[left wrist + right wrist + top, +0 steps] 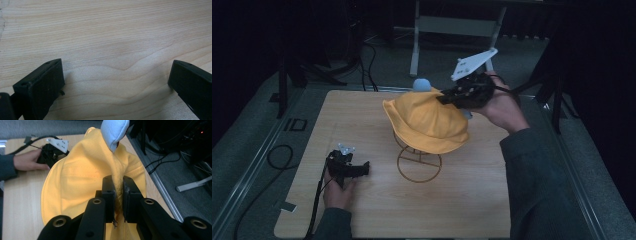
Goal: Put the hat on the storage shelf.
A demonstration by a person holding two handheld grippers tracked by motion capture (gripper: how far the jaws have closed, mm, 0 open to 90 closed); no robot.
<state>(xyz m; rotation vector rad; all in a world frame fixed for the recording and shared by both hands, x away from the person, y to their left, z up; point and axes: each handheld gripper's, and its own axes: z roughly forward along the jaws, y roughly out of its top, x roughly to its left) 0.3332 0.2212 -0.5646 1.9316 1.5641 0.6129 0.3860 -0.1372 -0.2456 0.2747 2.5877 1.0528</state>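
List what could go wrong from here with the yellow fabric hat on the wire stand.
1. The right gripper pinches only a thin fold of the yellow fabric hat; the fold could slip out.
2. The hat drapes over the thin wire stand; pulling sideways could tip the stand.
3. The left gripper rests open on the wooden table, apart from the stand, so nothing steadies it.

A light wooden table (462,205) stands on grey carpet (242,165), with a black cable (279,157) looped on the floor at its left and a grey desk frame (452,25) behind.
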